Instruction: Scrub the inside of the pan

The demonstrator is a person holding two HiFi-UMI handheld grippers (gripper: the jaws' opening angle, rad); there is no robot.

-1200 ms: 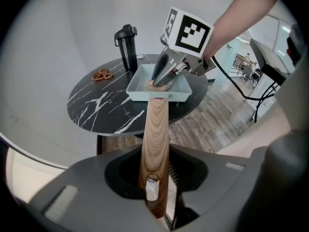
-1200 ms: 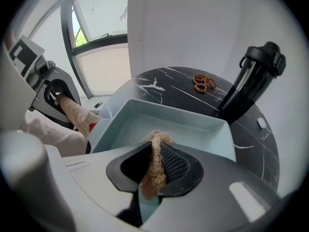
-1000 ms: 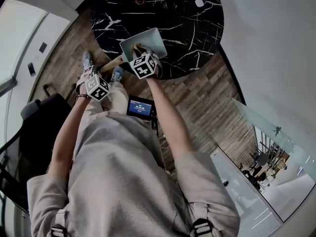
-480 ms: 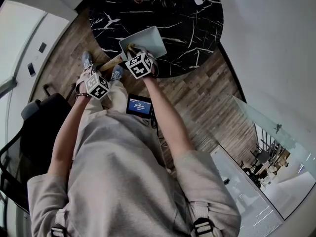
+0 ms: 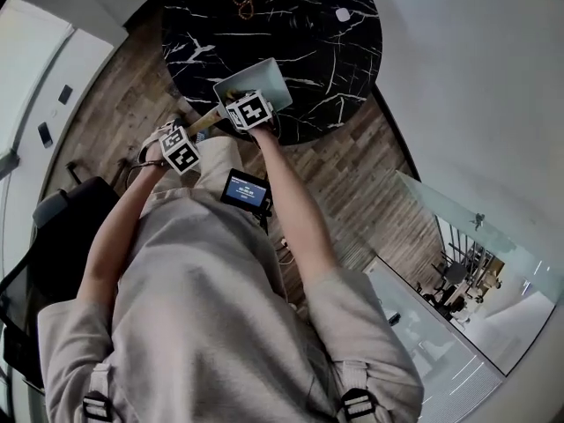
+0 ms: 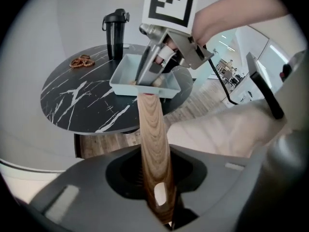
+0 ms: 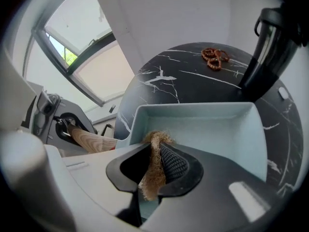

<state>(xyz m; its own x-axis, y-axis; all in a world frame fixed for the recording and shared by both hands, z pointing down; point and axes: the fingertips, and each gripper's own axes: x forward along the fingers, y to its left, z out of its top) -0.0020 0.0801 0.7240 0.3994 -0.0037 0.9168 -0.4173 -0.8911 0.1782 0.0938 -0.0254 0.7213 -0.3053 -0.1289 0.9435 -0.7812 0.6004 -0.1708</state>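
Observation:
A pale blue rectangular pan (image 5: pixel 269 76) sits on the near edge of a round black marble table (image 5: pixel 326 51). Its wooden handle (image 6: pixel 153 144) runs straight between the jaws of my left gripper (image 6: pixel 157 197). Those jaws are closing and grip the handle's end. My right gripper (image 7: pixel 153 173) is shut on a tuft of tan fibre scrubber (image 7: pixel 153 161). It reaches down into the pan (image 7: pixel 217 129) at the handle-side wall. In the left gripper view the right gripper (image 6: pixel 157 76) has its tips inside the pan (image 6: pixel 126 88).
A black bottle (image 6: pixel 115 33) stands on the table behind the pan, with a brown coiled string of beads (image 6: pixel 82 61) beside it. A small white object (image 5: pixel 343 14) lies at the table's far side. A screen device (image 5: pixel 245 190) hangs at the person's waist.
The right gripper has shifted a little towards the pan's handle-side corner. The left gripper has risen slightly along with the handle. The head view has tilted.

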